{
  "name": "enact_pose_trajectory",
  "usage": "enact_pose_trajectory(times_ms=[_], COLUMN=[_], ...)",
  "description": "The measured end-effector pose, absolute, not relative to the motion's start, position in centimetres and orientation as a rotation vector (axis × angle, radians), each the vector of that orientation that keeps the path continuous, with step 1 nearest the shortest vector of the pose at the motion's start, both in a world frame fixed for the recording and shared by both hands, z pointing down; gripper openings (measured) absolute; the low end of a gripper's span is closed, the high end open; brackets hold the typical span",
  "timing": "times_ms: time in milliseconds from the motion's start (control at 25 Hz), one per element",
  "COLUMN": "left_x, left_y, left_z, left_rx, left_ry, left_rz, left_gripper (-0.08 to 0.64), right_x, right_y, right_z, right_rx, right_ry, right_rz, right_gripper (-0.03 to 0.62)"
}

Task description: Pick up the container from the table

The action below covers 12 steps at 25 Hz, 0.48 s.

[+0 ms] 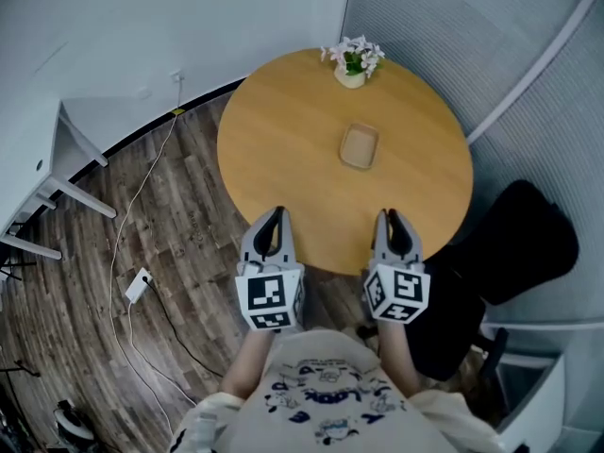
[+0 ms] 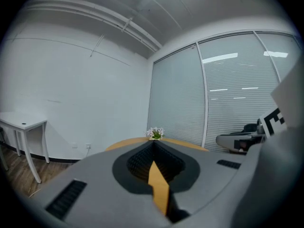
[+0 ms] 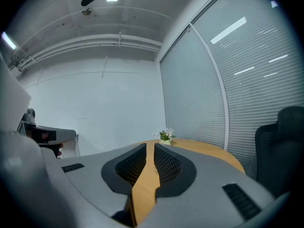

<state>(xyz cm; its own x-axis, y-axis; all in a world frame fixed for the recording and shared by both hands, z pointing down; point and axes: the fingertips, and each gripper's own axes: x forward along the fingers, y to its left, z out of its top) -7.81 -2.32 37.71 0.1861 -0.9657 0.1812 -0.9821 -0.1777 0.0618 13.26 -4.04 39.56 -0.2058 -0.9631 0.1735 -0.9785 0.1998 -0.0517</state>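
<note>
The container point(image 1: 360, 146) is a small, shallow tan tray lying alone on the round wooden table point(image 1: 283, 149), right of its middle. Both grippers hover over the table's near edge, well short of the container and pointing toward it. My left gripper point(image 1: 275, 213) is shut with nothing in it, and so is my right gripper point(image 1: 389, 216). In the left gripper view the left gripper point(image 2: 153, 144) has its jaws meeting at the tips. In the right gripper view the right gripper point(image 3: 151, 145) shows only a thin slit between its jaws. The jaws hide the container in both gripper views.
A small pot of pale flowers point(image 1: 352, 62) stands at the table's far edge. A black chair point(image 1: 514, 243) is close by at the table's right. A white desk point(image 1: 38, 168) stands at the left, and a cable with a power strip point(image 1: 139, 284) lies on the wood floor.
</note>
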Motion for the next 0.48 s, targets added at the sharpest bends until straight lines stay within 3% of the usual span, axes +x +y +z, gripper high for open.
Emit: enact_pose_trajectory(times_ms=[480], left_x=[-9.4], left_y=[-12.8], left_z=[39.3], left_rx=[2.317], left_ry=[-1.768], left_rz=[0.187], left_gripper=[0.002], right_x=[12.0], right_y=[-13.4], right_z=[40.2], right_rx=[1.974], right_ry=[-2.244], right_rz=[0.273], right_gripper=[0.042])
